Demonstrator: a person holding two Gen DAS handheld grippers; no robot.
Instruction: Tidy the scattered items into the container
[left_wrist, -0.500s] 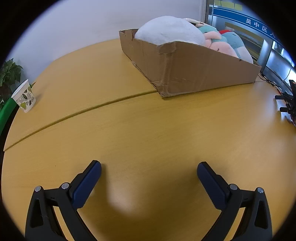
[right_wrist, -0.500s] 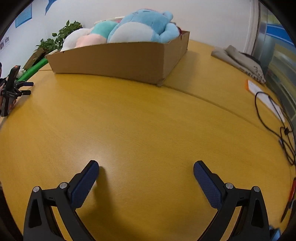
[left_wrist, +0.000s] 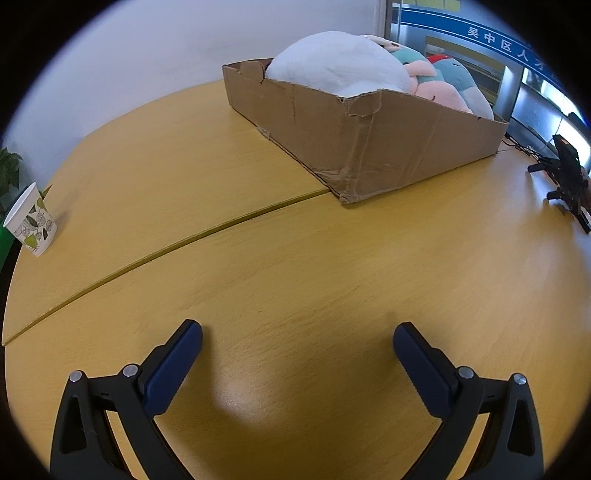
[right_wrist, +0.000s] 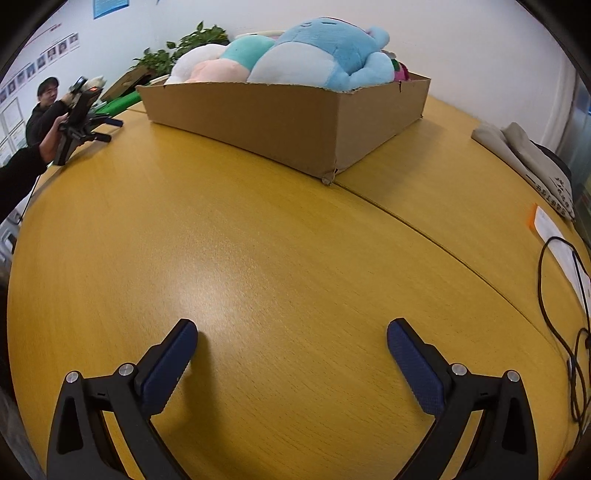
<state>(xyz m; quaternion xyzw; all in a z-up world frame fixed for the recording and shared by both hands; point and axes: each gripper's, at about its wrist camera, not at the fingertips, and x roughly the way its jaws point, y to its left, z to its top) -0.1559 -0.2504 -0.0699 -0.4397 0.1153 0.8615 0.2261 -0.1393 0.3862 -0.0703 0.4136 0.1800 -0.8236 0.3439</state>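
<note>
A torn cardboard box (left_wrist: 388, 147) stands on the yellow wooden table (left_wrist: 295, 258), piled with plush toys: a white one (left_wrist: 332, 62), with pink and teal ones behind it. In the right wrist view the same box (right_wrist: 277, 122) carries a big blue plush (right_wrist: 325, 48) on top. My left gripper (left_wrist: 298, 330) hovers low over bare table well short of the box, open and empty. My right gripper (right_wrist: 291, 332) is likewise open with nothing between its blue pads (right_wrist: 413, 365). No loose toys lie on the table in either view.
A leaf-patterned paper cup (left_wrist: 31, 221) stands near the table's left edge. At the right side lie a folded cloth bag (right_wrist: 528, 158), a paper sheet (right_wrist: 557, 240) and a black cable (right_wrist: 554, 295). A person (right_wrist: 40, 114) and plants (right_wrist: 184, 44) are behind the table.
Both views have shifted a little. In the right wrist view the scene has swung rightward, so the other gripper and the person show more fully. Both pairs of jaws stay wide apart.
</note>
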